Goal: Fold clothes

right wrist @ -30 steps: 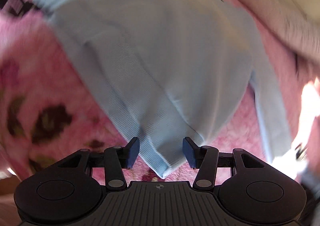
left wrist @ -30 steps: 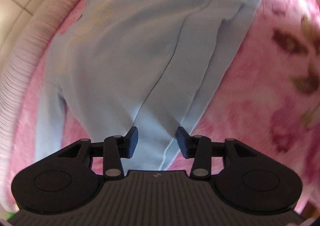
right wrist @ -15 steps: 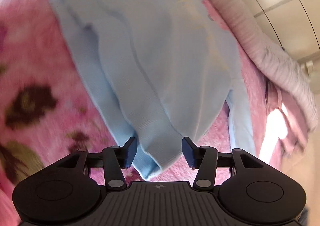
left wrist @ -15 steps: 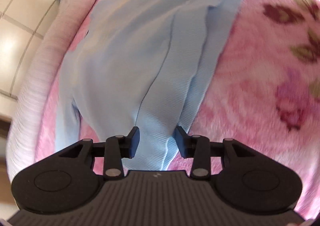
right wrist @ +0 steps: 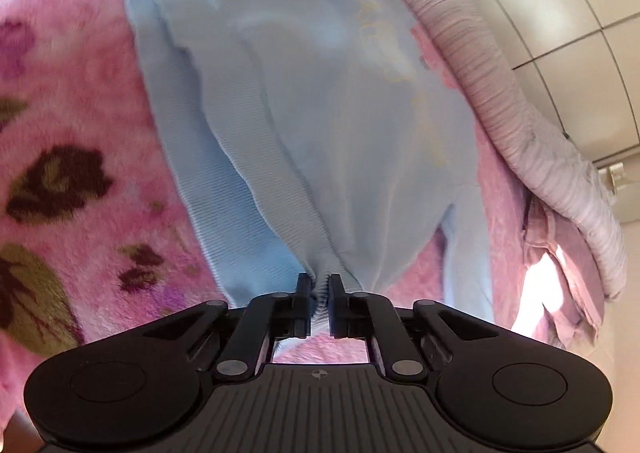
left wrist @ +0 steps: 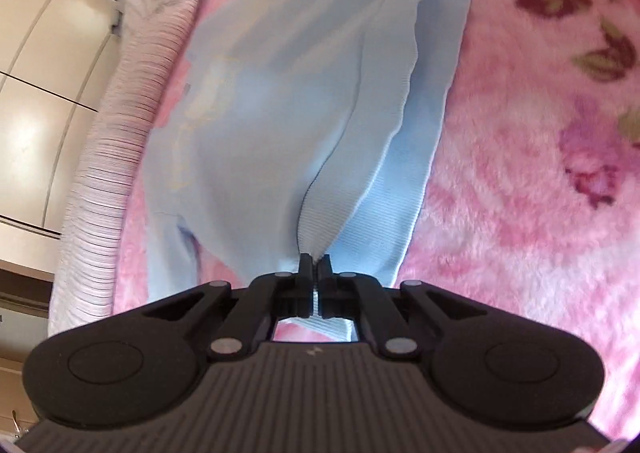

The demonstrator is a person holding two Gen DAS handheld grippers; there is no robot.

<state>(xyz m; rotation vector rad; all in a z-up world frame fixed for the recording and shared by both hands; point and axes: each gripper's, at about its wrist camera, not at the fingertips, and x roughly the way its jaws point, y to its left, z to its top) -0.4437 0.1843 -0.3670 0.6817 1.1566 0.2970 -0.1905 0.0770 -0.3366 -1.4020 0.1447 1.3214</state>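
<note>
Across most of both wrist views spreads a fluffy pink blanket (left wrist: pixel 520 193) with dark flower prints, and on it lies the light blue garment (left wrist: pixel 280 113), running from the lower middle of each frame up to the top edge. A ribbed pale pink cushion edge (left wrist: pixel 132 141) curves along the left of the left wrist view and the upper right of the right one. At bottom centre, the left gripper (left wrist: pixel 315 265) has its fingers pinched tight on the garment's ribbed hem, and the right gripper (right wrist: pixel 319 285) likewise clamps bunched hem fabric.
</note>
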